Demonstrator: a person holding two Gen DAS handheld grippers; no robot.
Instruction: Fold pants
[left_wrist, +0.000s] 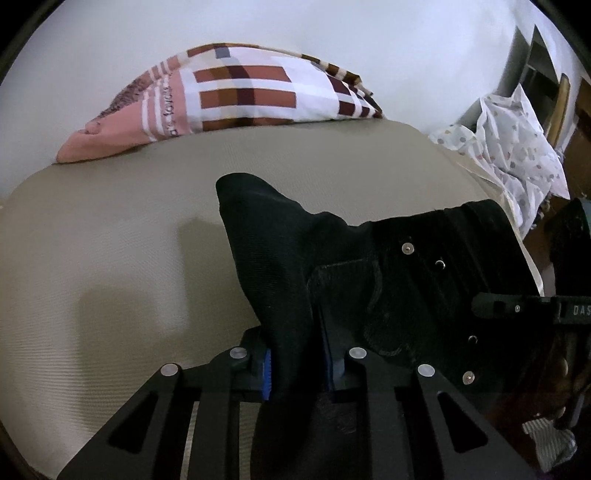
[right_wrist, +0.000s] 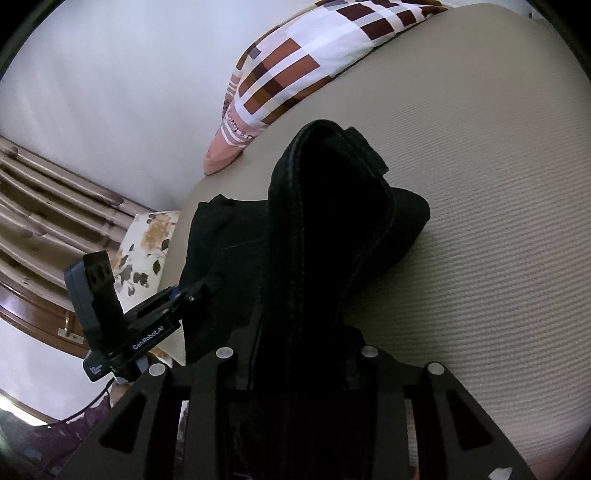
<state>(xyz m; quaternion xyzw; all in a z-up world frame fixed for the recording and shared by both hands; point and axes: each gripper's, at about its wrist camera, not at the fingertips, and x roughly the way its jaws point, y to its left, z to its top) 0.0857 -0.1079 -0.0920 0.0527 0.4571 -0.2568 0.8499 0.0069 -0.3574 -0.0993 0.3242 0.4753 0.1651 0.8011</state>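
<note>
Jaws of the left gripper (left_wrist: 295, 365) stood pinched almost together in the left wrist view, with a thick fold of the black pants (left_wrist: 332, 266) caught between the blue pads (left_wrist: 266, 373). From that grip the cloth rose up and away, one loose corner standing toward the patterned pillow (left_wrist: 236, 92), while the wider part with its metal snaps ran off to the right, toward the right gripper (left_wrist: 524, 308) at the picture's edge. Beneath it all lay the beige bed (left_wrist: 110, 240).

Seen from the right wrist, the right gripper (right_wrist: 299, 373) had its jaws narrowed on a bunched, seamed stretch of the pants (right_wrist: 325, 221); the pads themselves were lost in the dark cloth, but the fabric plainly filled the gap. The garment's long line ran forward from these jaws over the bed (right_wrist: 498, 258), and a flatter part spread leftward to the left gripper (right_wrist: 201, 291), which held its far edge. Both hands therefore had the pants stretched between them, side by side, so the coming fold likely depended on carrying that shared edge across the bed.
</note>
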